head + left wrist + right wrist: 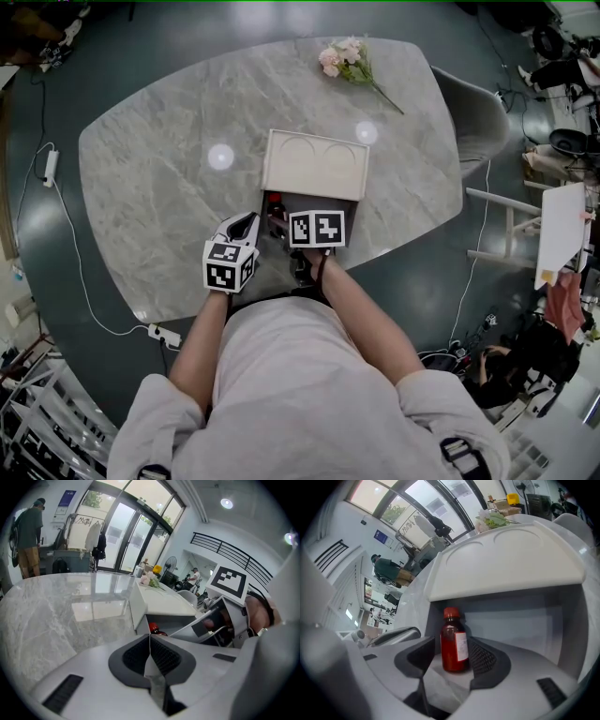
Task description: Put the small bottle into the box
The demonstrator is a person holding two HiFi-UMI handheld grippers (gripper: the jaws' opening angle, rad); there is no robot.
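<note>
Bottle (453,637), small, dark red with a red cap and a white label, stands upright between the fingers of the right gripper (453,660). The fingers are clamped on its lower body: one pad (417,656) sits against its left side and the other pad (484,657) against its right side, while the neck and cap rise clear above both. The bottle is at the mouth of the box (314,164), just under the front edge of the box's pale top panel, with the open cavity directly behind it. How far past the threshold it sits cannot be told. The head view shows the box resting near the middle of the marble table (150,187), its opening turned toward the person, and the right gripper pressed up to that opening. The left gripper (150,639) is just beside the right one on its left, near the box's front corner, not touching the box. Its fingers are together, pads meeting along a single seam with nothing held between them. From its own view only the bottle's cap shows, inside the box opening. A sprig of pink flowers (349,61) lies at the table's far edge, well apart from the box.
</note>
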